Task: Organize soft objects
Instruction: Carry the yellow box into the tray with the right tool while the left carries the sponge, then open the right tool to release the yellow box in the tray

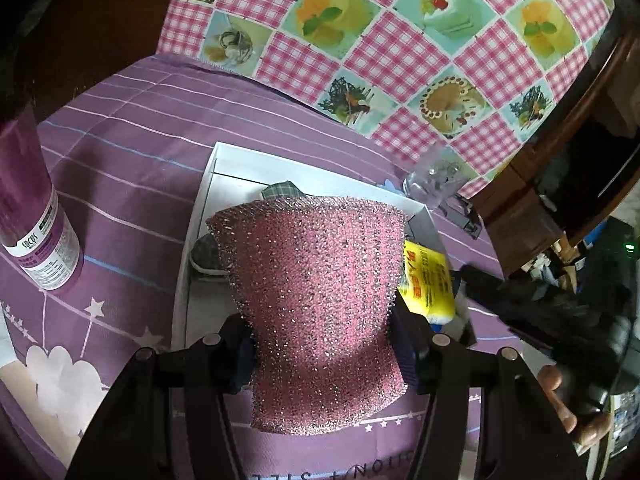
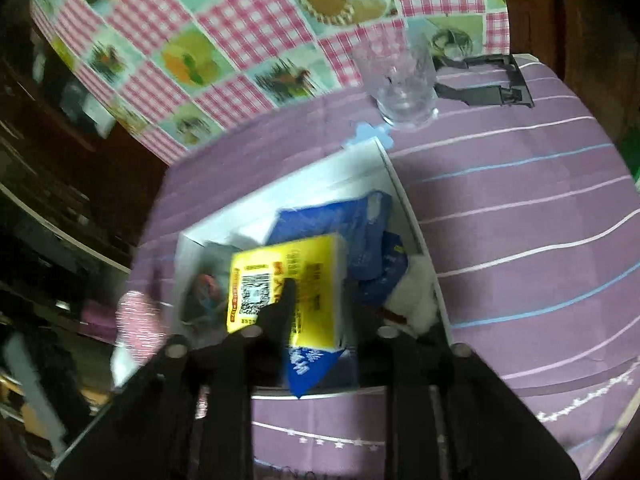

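Note:
My left gripper (image 1: 322,354) is shut on a pink glittery scouring sponge (image 1: 316,292) and holds it above the near edge of a white box (image 1: 188,256). The sponge hides most of the box's inside; a grey checked cloth (image 1: 208,254) and a yellow packet (image 1: 426,280) show beside it. In the right wrist view my right gripper (image 2: 320,320) is open and empty, just above the near side of the white box (image 2: 394,176). The box holds the yellow packet (image 2: 288,280), a blue packet (image 2: 352,228) and something white and fluffy (image 2: 416,300). The pink sponge (image 2: 140,320) shows blurred at left.
A purple striped cloth (image 1: 132,128) covers the table. A purple bottle (image 1: 36,216) stands left of the box. A clear glass (image 2: 400,76) and a black clip-like frame (image 2: 488,84) lie behind the box. A pink checked cloth (image 1: 400,40) lies beyond.

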